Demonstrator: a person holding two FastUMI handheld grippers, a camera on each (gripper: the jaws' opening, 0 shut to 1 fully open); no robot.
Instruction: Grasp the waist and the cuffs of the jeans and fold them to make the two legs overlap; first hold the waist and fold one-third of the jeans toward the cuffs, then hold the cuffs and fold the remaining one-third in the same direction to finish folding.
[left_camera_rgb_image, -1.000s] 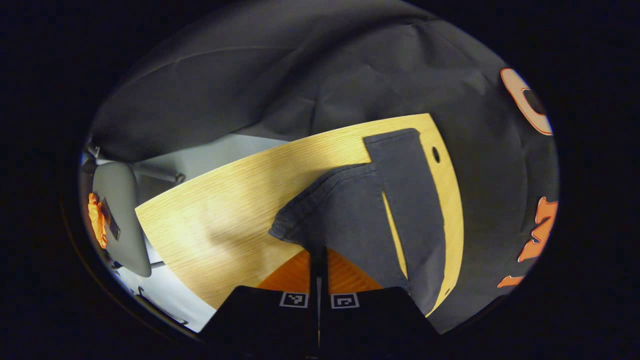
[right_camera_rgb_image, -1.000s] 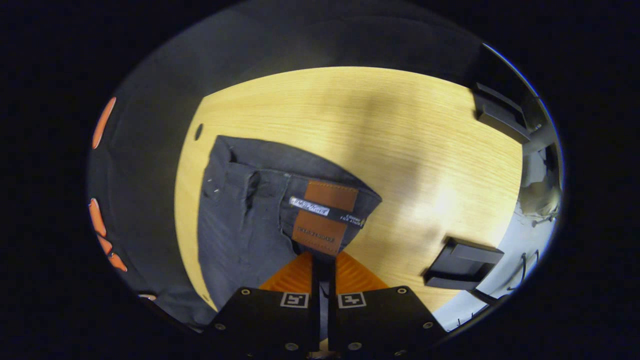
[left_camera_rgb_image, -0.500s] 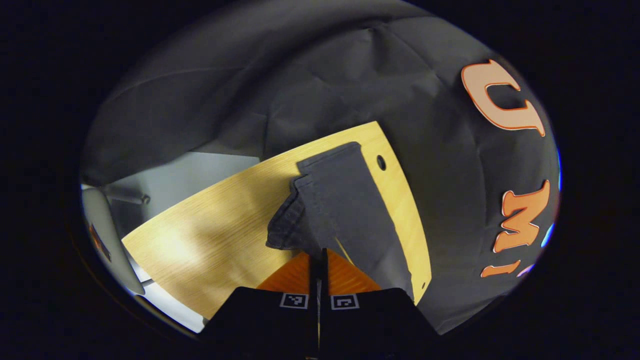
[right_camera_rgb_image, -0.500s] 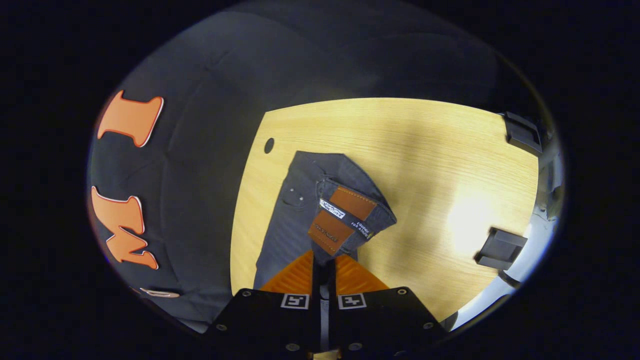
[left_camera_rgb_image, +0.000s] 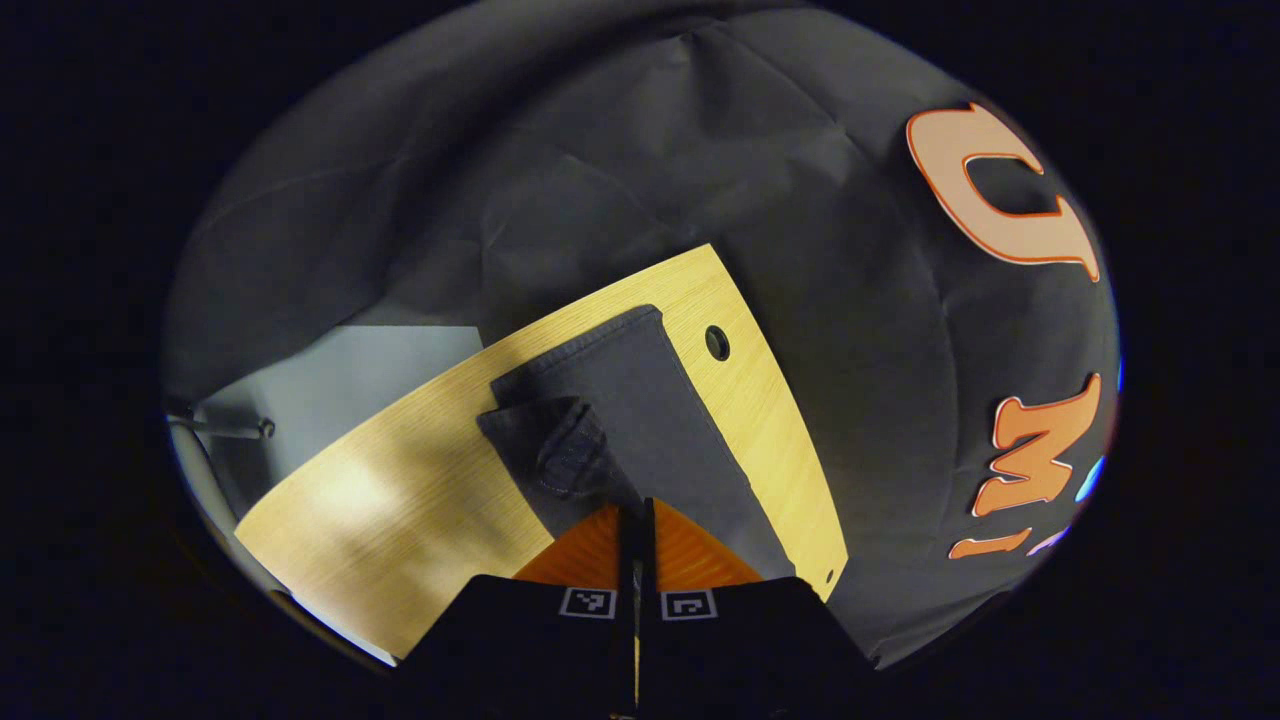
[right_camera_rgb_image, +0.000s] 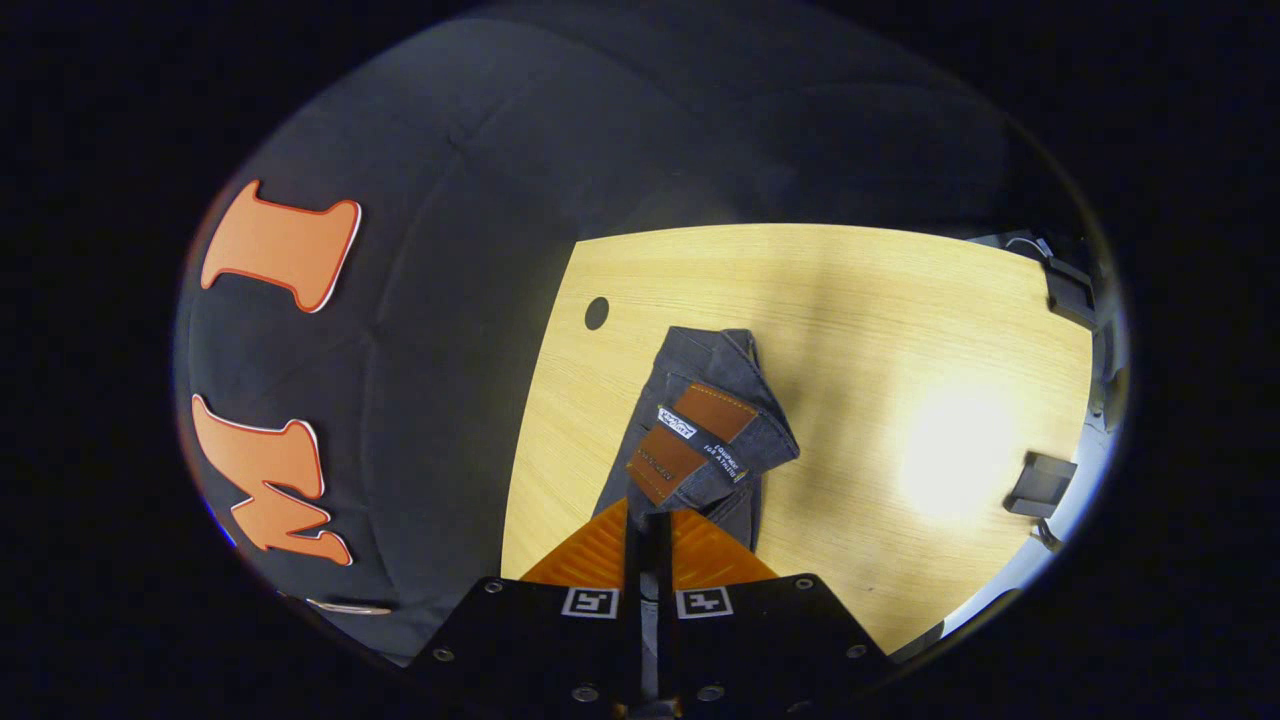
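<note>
Left gripper (left_camera_rgb_image: 636, 520), in the left gripper view, has its orange fingers pressed together on a cuff of the jeans (left_camera_rgb_image: 640, 420), lifted off the surface (left_camera_rgb_image: 400, 520). One leg lies flat along the surface's far edge, beside a round hole (left_camera_rgb_image: 716, 342); the raised end droops in soft folds. Denim looks limp and fairly heavy, so hems and waistband are the firm places to pinch.

Right gripper (right_camera_rgb_image: 647, 530), in the right gripper view, is likewise closed on the waist, just below the leather patch (right_camera_rgb_image: 692, 440), with the cloth hanging bunched. A dark block (right_camera_rgb_image: 1040, 484) sits well apart near the edge; nothing blocks the fold.
</note>
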